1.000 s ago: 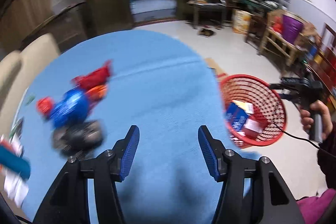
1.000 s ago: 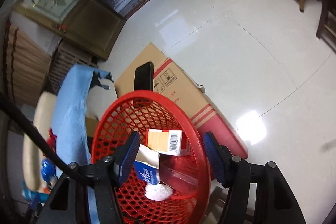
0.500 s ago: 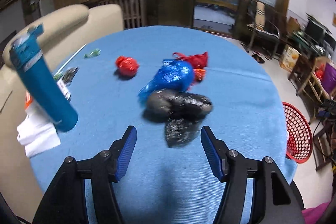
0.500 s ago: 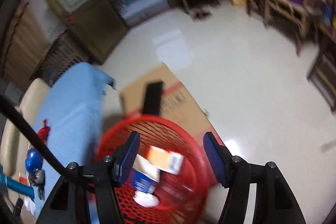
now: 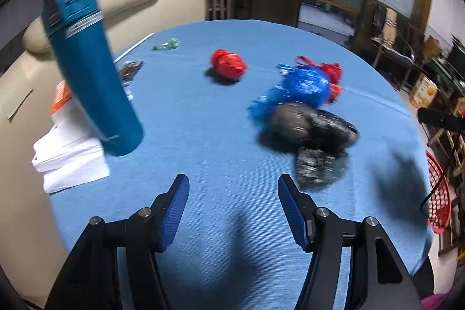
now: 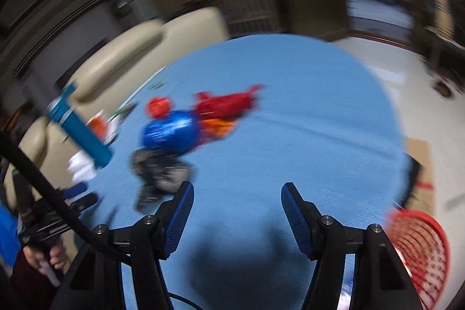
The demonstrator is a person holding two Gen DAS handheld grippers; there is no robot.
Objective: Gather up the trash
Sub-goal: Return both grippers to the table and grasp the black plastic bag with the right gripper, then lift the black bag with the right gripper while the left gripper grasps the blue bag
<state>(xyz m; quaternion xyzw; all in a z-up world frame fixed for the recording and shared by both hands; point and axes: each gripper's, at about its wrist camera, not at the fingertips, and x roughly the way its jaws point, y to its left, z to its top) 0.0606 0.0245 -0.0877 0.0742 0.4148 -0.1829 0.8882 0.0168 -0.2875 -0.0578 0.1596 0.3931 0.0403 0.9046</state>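
Note:
On the blue tablecloth [image 5: 203, 135] lies a heap of trash: a black bag [image 5: 314, 132], a blue bag [image 5: 302, 86], a red bag [image 5: 328, 69] behind it, and a red crumpled ball [image 5: 228, 64] apart to the left. My left gripper [image 5: 232, 205] is open and empty, a little short of the black bag. My right gripper [image 6: 234, 211] is open and empty over the cloth; its view is blurred, with the black bag [image 6: 158, 167], blue bag [image 6: 171, 131] and red bag [image 6: 226, 103] to its left. The red mesh basket [image 5: 437, 193] [image 6: 418, 246] stands beside the table.
A tall teal bottle [image 5: 90, 71] stands at the table's left by white paper [image 5: 69, 161], and also shows in the right wrist view [image 6: 80, 130]. Small wrappers [image 5: 165, 44] lie at the back. A beige sofa [image 5: 17, 95] borders the left. A cardboard box [image 6: 418, 164] lies on the floor.
My right gripper has swung from over the basket to face the table. My left gripper has turned left from the basket side and moved closer to the trash heap.

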